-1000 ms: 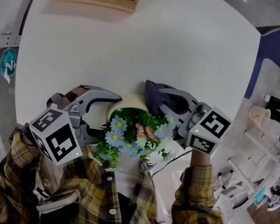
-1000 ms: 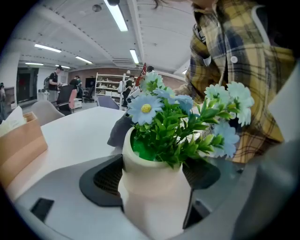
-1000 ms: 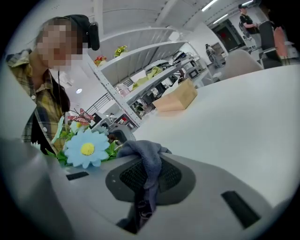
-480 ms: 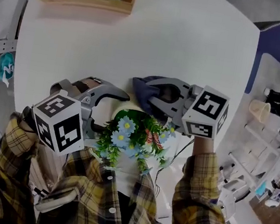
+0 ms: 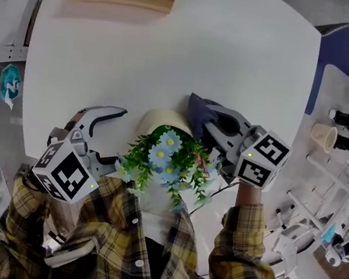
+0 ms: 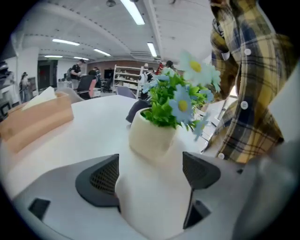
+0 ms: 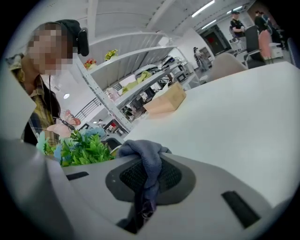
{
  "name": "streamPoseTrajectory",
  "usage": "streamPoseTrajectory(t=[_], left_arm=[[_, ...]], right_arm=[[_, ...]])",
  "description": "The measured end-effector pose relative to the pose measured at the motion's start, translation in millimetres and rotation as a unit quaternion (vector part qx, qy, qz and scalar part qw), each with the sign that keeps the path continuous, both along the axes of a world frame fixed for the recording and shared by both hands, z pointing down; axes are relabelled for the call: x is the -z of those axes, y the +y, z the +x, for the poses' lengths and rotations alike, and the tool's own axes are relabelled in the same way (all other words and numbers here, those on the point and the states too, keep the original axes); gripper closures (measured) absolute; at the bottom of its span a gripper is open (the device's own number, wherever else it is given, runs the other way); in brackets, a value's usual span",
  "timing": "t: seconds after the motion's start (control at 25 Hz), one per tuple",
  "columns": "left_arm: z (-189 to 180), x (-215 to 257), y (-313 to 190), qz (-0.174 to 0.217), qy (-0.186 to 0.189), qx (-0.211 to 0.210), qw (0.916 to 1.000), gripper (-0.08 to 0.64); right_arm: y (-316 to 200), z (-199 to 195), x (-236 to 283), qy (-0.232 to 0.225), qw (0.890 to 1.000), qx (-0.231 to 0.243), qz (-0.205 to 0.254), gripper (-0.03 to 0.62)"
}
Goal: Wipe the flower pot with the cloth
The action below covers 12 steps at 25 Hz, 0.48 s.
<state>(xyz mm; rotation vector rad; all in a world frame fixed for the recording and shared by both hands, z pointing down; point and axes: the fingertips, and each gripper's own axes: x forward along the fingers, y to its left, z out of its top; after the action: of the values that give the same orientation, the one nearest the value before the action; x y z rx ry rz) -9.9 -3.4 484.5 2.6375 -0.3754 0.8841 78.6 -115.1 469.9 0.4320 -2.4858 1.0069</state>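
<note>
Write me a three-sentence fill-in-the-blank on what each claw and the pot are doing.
The right claw is shut on the ___.
The left claw is ___, with nothing gripped.
The flower pot stands on the ___ table.
Missing words: cloth; open; white.

1. Head view: looks from above, steeply down onto the round white tabletop.
2. Left gripper view: sits low and very near the cream ceramic flower pot with blue daisies, facing it.
3. Right gripper view: looks low across the tabletop, with the grey-blue cloth close up. All three views share the pot.
</note>
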Motion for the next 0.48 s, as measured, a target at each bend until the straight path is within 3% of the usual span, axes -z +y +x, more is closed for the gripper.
streamPoseTrajectory(t=[0.24, 0.36, 0.48], left_arm=[[-9.1, 1.0, 41.4, -0.053, 0.007, 0.14, 0.9887, 0.147], [2.4, 6.3, 59.3, -0.069, 0.024, 0.181, 0.9808, 0.147], [15.1, 8.6, 73.6, -0.081, 0.041, 0.195, 0.9767, 0.147]], right_arm=[[26.6, 18.6, -2.4, 0.009, 0.991, -0.131, -0.011, 0.569], [42.8, 29.4, 0.2, 0.004, 0.979, -0.203, -0.021, 0.569], [62.5, 29.8, -0.8, 0.008, 0.966, -0.255, -0.03, 0.569]])
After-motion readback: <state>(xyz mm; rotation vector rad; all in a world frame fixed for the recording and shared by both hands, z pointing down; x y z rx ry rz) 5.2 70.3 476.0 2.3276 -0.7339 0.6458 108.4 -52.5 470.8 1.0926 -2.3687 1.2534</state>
